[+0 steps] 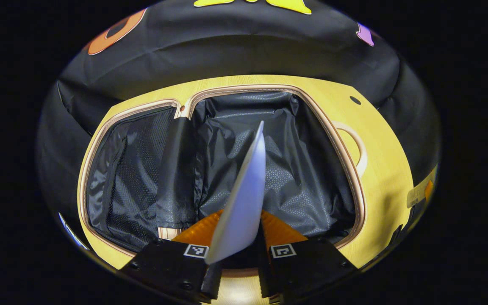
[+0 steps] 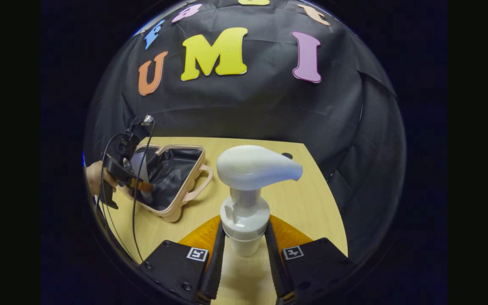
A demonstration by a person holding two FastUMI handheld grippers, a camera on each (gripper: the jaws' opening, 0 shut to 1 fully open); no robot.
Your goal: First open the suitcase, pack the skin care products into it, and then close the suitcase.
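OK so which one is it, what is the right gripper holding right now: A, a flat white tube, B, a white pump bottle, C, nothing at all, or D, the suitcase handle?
B: in the right gripper view the right gripper has both fingers pressed on the neck of the white pump bottle, above the wooden table, with the open suitcase off to one side.

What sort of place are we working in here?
Probably a staged recording booth, not a home: a black cloth wall behind a light wooden table, with just an open suitcase and a pump bottle.
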